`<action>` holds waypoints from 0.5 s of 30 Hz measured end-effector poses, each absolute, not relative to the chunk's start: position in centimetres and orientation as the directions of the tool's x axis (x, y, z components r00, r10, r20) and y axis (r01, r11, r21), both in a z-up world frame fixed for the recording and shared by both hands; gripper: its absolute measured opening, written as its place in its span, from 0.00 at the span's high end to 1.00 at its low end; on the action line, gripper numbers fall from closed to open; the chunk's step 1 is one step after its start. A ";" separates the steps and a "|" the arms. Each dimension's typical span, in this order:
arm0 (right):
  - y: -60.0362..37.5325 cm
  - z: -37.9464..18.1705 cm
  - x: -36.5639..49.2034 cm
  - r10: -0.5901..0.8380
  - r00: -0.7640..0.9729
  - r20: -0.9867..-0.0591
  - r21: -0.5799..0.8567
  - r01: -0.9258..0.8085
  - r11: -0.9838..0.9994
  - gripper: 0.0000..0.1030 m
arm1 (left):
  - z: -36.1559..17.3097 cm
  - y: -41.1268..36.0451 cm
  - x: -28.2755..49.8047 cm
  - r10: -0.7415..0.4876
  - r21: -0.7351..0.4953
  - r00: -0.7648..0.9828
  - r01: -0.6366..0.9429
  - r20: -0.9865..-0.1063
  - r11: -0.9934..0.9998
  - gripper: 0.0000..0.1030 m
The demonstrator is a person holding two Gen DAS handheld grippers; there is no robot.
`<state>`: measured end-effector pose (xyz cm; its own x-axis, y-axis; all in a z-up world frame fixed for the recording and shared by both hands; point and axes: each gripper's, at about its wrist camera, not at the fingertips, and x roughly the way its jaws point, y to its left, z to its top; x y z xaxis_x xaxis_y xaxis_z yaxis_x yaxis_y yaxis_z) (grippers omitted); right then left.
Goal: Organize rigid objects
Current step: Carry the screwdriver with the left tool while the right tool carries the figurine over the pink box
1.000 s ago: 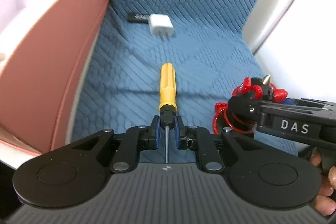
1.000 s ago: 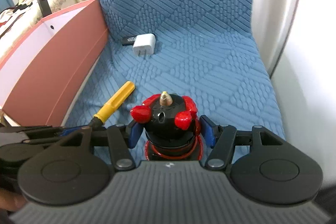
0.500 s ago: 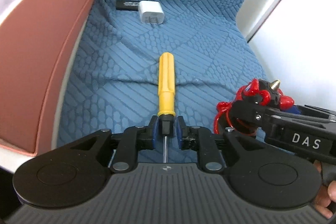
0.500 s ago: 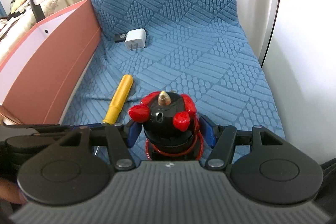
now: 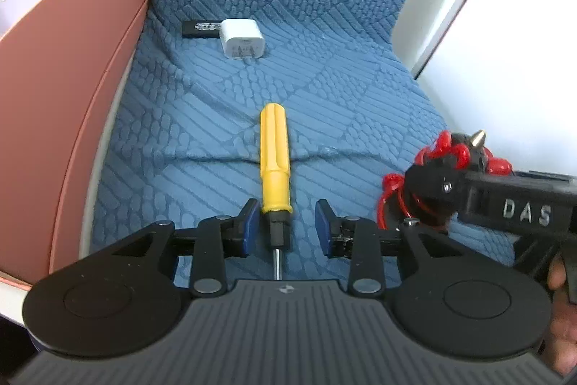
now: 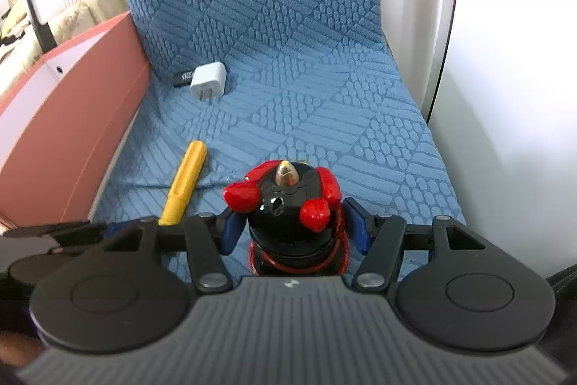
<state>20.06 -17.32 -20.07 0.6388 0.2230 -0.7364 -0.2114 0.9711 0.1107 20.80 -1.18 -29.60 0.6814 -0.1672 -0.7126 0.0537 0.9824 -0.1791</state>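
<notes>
While a blue quilted cloth [image 5: 324, 67] covers the surface beside a pink box [image 5: 65, 96], the screwdriver [image 5: 274, 168] lies lengthwise, handle far, between the left gripper's [image 5: 287, 228] opening jaws, untouched; the right gripper [image 6: 294, 233] clamps a red-black toy [image 6: 288, 204].

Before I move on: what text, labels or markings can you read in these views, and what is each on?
"DAS": raised letters on the side of the right hand-held gripper, seen from the left wrist view.
Pale print on the black stick beside the white charger: too small and blurred to read.
Grey marking on the charger's plug face: unreadable.
Nothing else legible.
</notes>
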 end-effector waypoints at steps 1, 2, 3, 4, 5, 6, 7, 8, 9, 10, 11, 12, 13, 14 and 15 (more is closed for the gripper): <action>-17.2 -20.1 20.1 0.219 0.643 -0.734 0.103 -0.212 0.972 0.40 | -29.5 -1.2 20.9 -0.164 -0.180 0.692 0.050 -0.703 0.982 0.62; -17.2 -20.1 20.1 0.217 0.646 -0.732 0.101 -0.212 0.972 0.40 | -29.5 -1.2 20.9 -0.158 -0.179 0.701 0.044 -0.696 0.983 0.62; -17.2 -20.1 20.2 0.217 0.649 -0.729 0.104 -0.209 0.972 0.40 | -29.6 -1.3 21.1 -0.153 -0.178 0.698 0.038 -0.699 0.983 0.63; -17.3 -20.2 20.3 0.221 0.649 -0.728 0.110 -0.206 0.972 0.40 | -29.7 -1.4 21.4 -0.149 -0.174 0.696 0.035 -0.703 0.984 0.65; -17.4 -20.2 20.4 0.223 0.648 -0.728 0.116 -0.204 0.972 0.40 | -29.8 -1.6 21.5 -0.140 -0.160 0.700 0.038 -0.700 0.986 0.69; -17.3 -20.3 20.5 0.222 0.642 -0.734 0.114 -0.205 0.972 0.40 | -29.8 -1.8 21.6 -0.128 -0.144 0.703 0.037 -0.700 0.989 0.76; -17.1 -20.6 20.6 0.216 0.631 -0.745 0.103 -0.212 0.972 0.40 | -29.9 -1.9 21.6 -0.115 -0.131 0.708 0.032 -0.697 0.991 0.79; -16.9 -20.7 20.7 0.208 0.627 -0.751 0.091 -0.213 0.973 0.40 | -30.0 -1.8 21.6 -0.115 -0.135 0.712 0.028 -0.693 0.990 0.79; -16.8 -20.9 20.7 0.202 0.626 -0.753 0.083 -0.213 0.973 0.40 | -30.0 -1.7 21.7 -0.117 -0.145 0.711 0.021 -0.693 0.989 0.79; -16.7 -20.9 20.7 0.197 0.627 -0.754 0.077 -0.214 0.974 0.40 | -30.0 -1.6 21.7 -0.123 -0.161 0.712 0.014 -0.692 0.987 0.79; -16.7 -20.9 20.8 0.197 0.627 -0.754 0.077 -0.214 0.974 0.40 | -30.0 -1.5 21.6 -0.128 -0.174 0.713 0.009 -0.689 0.985 0.80; -16.7 -20.9 20.9 0.197 0.625 -0.755 0.079 -0.211 0.974 0.40 | -29.9 -1.4 21.6 -0.134 -0.182 0.712 0.009 -0.689 0.983 0.80; -16.7 -20.9 21.0 0.195 0.625 -0.756 0.077 -0.211 0.974 0.40 | -29.8 -1.3 21.6 -0.150 -0.200 0.708 0.012 -0.690 0.980 0.80; -16.6 -20.9 21.1 0.192 0.623 -0.758 0.073 -0.213 0.974 0.40 | -29.8 -1.1 21.5 -0.172 -0.230 0.702 0.012 -0.691 0.973 0.80; -16.5 -20.8 21.2 0.193 0.621 -0.760 0.071 -0.216 0.974 0.40 | -29.7 -1.0 21.4 -0.181 -0.248 0.700 0.006 -0.691 0.969 0.80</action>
